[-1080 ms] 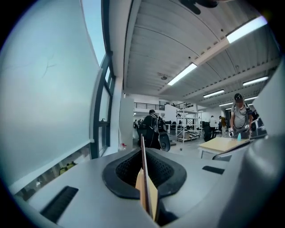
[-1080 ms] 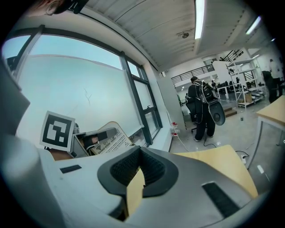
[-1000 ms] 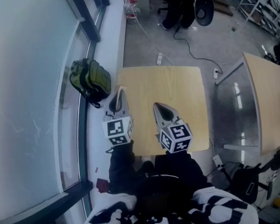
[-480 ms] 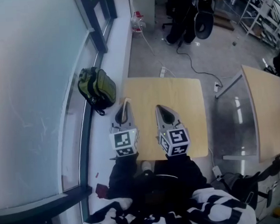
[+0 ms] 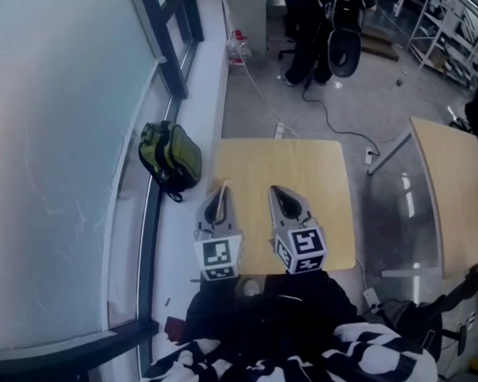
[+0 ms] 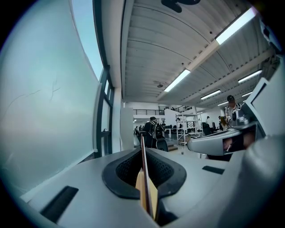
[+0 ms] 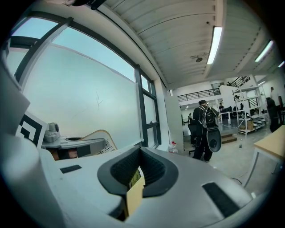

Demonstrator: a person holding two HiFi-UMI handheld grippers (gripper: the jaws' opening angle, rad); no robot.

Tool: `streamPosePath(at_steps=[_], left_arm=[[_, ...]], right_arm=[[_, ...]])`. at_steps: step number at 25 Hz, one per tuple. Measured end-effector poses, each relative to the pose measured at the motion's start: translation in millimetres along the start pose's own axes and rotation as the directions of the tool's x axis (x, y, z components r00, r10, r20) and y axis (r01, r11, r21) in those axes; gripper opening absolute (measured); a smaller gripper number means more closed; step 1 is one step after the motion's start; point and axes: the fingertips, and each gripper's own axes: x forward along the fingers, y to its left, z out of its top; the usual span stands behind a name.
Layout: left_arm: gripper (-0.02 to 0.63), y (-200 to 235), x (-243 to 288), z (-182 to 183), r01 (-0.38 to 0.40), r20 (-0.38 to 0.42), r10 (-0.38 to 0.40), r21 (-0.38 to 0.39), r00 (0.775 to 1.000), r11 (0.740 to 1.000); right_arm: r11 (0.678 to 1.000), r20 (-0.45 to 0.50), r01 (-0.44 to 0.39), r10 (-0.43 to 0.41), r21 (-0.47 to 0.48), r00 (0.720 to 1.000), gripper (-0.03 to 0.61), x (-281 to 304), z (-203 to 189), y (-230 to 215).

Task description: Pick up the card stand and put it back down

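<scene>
The left gripper (image 5: pixel 220 199) had its jaws clamped on the thin tan card stand with a rounded top (image 7: pixel 95 135). The stand was held off the light wooden table (image 5: pixel 319 181), upright and edge-on, with its long axis along the jaws, pointing away from the person. The table's left edge sat below, slightly to the right, so set-down likely needs a move down and right.

The right gripper (image 5: pixel 278 196), just beside it, had its jaws together. A tan piece low in its throat was unclear. The left hand was the working one.

Print on the stand's face was too small to read. The only other markings were black-and-white squares on the marker cubes (image 5: pixel 219 258).
</scene>
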Motion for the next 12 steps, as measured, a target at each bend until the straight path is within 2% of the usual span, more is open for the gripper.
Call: streamPosePath(at_steps=[12], left_arm=[[0.018, -1.2, -21.8, 1.7, 0.031, -0.009, -0.031, -0.004, 0.999, 1.0]], right_arm=[[1.0, 0.018, -0.019, 0.019, -0.022, 1.0, 0.015, -13.6, 6.3, 22.4]])
